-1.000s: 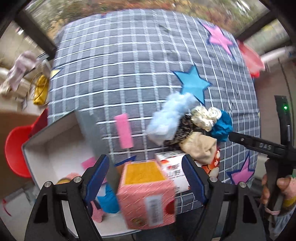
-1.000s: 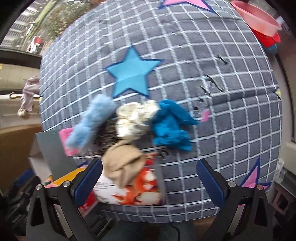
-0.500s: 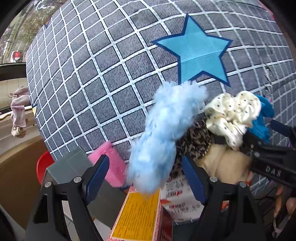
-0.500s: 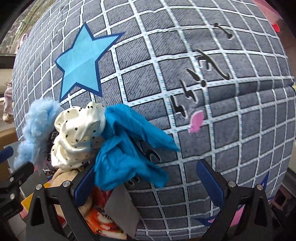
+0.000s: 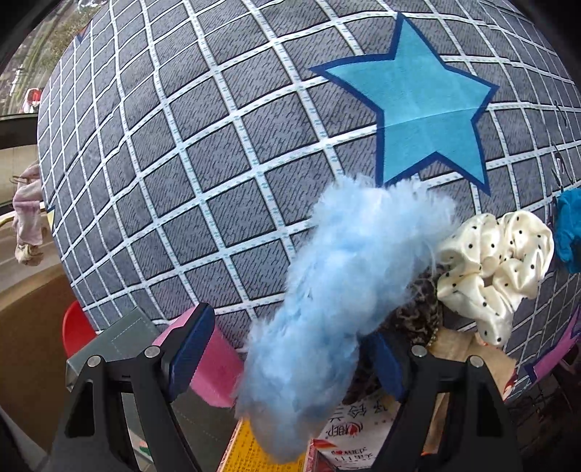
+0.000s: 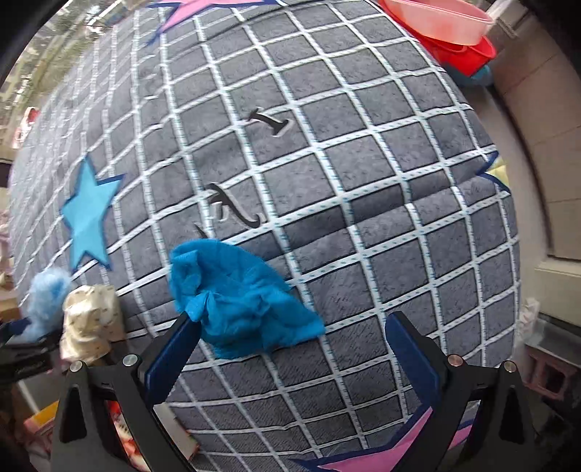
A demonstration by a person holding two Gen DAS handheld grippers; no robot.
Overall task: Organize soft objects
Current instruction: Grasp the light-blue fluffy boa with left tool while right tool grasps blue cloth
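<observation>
left gripper (image 5: pixel 290 357): fingers apart, straddling the fluffy light-blue scrunchie (image 5: pixel 337 305); not clamped yet, prob. lined up so a squeeze catches its lower end.
right gripper (image 6: pixel 290 348): fingers wide apart, teal scrunchie (image 6: pixel 236 301) sits by the left finger, touching or just in front, can't tell; nothing held.
surface: grey checked cover w/ blue star (image 5: pixel 414 109); looks like a padded bed or mat, not a hard worktop, so soft things sink in a bit.
pile: cream polka-dot scrunchie (image 5: pixel 497 268) just beside the light-blue one; leopard-print one (image 5: pixel 417 312) partly under it; beige cloth (image 5: pixel 464 348) below.
in the way: light-blue one leans over the leopard-print one, so a low grab may drag both.
box: grey flap (image 5: pixel 116 337) at lower left w/ a pink piece (image 5: pixel 218 363) against it; prob. the drop spot.
other: printed packs (image 5: pixel 348 432) at the near edge, yellow-topped one beside them; red and pink tubs (image 6: pixel 454 32) far right, well apart.
</observation>
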